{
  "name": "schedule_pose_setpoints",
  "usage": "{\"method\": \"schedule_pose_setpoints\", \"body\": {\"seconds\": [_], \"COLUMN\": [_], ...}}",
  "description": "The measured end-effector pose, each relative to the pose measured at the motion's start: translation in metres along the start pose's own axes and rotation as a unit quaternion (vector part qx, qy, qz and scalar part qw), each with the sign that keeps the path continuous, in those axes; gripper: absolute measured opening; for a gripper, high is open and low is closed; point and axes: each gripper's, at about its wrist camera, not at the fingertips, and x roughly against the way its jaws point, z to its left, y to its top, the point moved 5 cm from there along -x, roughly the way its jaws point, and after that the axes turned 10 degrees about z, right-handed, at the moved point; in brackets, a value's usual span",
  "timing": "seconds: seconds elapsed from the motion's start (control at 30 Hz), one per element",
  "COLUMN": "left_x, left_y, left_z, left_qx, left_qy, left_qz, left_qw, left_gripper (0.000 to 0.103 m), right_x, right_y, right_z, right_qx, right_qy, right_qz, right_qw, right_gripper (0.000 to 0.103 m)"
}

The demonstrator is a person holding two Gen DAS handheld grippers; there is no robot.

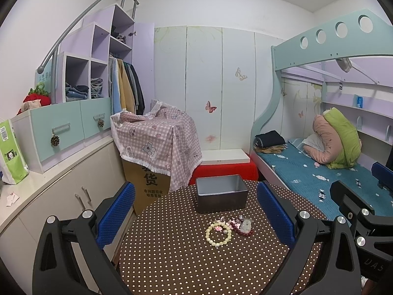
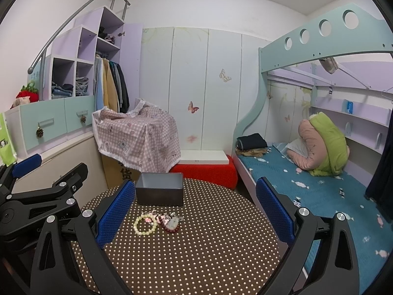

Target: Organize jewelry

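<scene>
A small heap of jewelry lies near the middle of the round table (image 1: pixel 172 258), which is covered in a brown cloth with pale dots. The cream bead bracelet (image 1: pixel 218 234) lies flat as an open ring, and just beside it, on its right, sits a dark red bead bracelet (image 1: pixel 243 228) with a pale pendant (image 1: pixel 246 225) resting on it; smaller pieces are bunched behind them, too tangled to tell apart. The heap's long axis runs left to right across the table. Behind it, apart from it, an open dark metal box (image 1: pixel 221 194) stands upright with its long side facing the cameras. The left gripper (image 1: pixel 196 215) hangs above the table with its jaws spread wide, holding and touching nothing. The right gripper (image 2: pixel 195 212) is likewise wide open and empty, with the heap lying toward its left finger.
</scene>
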Motion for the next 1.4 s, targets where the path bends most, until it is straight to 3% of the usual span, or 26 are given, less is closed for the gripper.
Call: {"method": "schedule_pose_setpoints", "body": {"seconds": [0.6,0.9,1.13,1.27,1.4], "left_x": [-0.011,-0.056,-0.121,-0.167,-0.198], "left_y": [-0.007,-0.03,-0.069,-0.097,-0.113], "left_z": [0.0,0.006,0.019,0.025,0.028], "left_qx": [-0.004,-0.007,0.0,0.003,0.027], "left_qy": [-0.001,-0.011,-0.008,-0.023,-0.039], "left_qz": [0.017,0.094,0.192,0.263,0.3], "left_qw": [0.9999,0.9955,0.9813,0.9645,0.9527], "left_gripper": [0.096,0.096,0.096,0.096,0.095], "right_x": [-0.019,-0.053,-0.098,-0.124,-0.147], "right_y": [-0.008,-0.026,-0.055,-0.075,-0.09], "right_z": [-0.002,0.0,-0.014,-0.023,-0.03], "right_qx": [-0.003,0.0,-0.017,-0.033,-0.044], "right_qy": [0.002,0.004,0.006,0.016,0.035], "right_qz": [0.018,0.067,0.133,0.172,0.201], "right_qw": [1.0,0.998,0.991,0.984,0.978], "right_gripper": [0.095,0.095,0.095,0.095,0.095]}}
